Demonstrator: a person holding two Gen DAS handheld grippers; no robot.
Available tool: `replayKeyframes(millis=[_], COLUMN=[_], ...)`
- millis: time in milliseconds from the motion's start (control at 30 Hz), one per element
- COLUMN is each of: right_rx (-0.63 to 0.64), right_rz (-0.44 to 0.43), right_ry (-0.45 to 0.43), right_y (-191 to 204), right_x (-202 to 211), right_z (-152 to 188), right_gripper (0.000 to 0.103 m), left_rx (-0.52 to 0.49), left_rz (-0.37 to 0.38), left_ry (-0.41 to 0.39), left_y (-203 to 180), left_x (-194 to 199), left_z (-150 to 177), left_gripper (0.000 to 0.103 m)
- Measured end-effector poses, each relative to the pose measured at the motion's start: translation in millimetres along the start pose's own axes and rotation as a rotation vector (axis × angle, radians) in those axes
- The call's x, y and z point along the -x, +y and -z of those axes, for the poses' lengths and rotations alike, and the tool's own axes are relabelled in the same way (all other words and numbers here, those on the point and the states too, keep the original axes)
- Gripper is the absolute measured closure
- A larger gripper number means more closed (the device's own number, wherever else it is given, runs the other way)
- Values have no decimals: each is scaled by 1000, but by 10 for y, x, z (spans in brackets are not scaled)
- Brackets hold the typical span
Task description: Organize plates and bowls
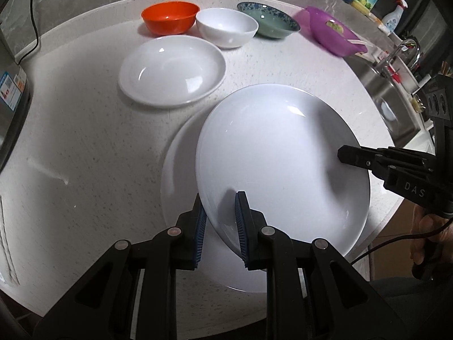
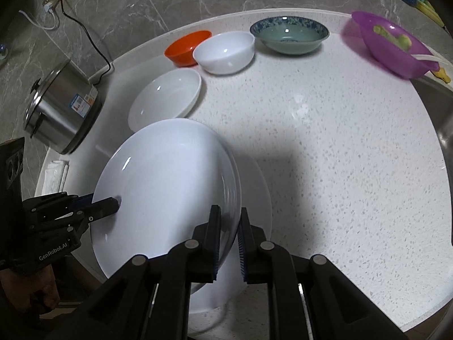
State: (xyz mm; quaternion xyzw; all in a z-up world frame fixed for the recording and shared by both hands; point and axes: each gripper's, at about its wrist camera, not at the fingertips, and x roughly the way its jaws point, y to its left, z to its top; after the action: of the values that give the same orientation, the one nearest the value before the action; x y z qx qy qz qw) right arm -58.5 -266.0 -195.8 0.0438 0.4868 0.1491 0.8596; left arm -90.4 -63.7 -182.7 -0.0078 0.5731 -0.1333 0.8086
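A large white plate [image 1: 277,153] is held tilted above a second white plate [image 1: 181,175] lying on the counter. My left gripper [image 1: 219,206] is shut on the held plate's near rim. My right gripper [image 2: 230,221] is shut on its opposite rim [image 2: 170,175]; it also shows in the left wrist view [image 1: 344,155]. A third white deep plate [image 1: 172,70] lies further back. An orange bowl [image 1: 170,17], a white bowl [image 1: 226,27] and a green-blue patterned bowl [image 1: 269,22] stand in a row at the back.
A purple bowl [image 1: 334,32] with food scraps sits by the sink [image 1: 390,96] at the right. A steel cooker [image 2: 62,107] with a cable stands at the left. A folded cloth [image 2: 55,175] lies beside it. The counter edge [image 2: 368,311] curves near me.
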Motion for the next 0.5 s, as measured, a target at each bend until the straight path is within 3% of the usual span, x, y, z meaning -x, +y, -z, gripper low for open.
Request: replayKeyframes(millis=[500], right_rx=[56], right_rz=[-13], right_ry=[32], right_y=[-39], right_x=[-225], right_z=[115], right_gripper=[90], left_rx=[25], left_rz=[-38], left_ry=[33], left_y=[153], left_x=[-221], left_z=[18], left_gripper=[85])
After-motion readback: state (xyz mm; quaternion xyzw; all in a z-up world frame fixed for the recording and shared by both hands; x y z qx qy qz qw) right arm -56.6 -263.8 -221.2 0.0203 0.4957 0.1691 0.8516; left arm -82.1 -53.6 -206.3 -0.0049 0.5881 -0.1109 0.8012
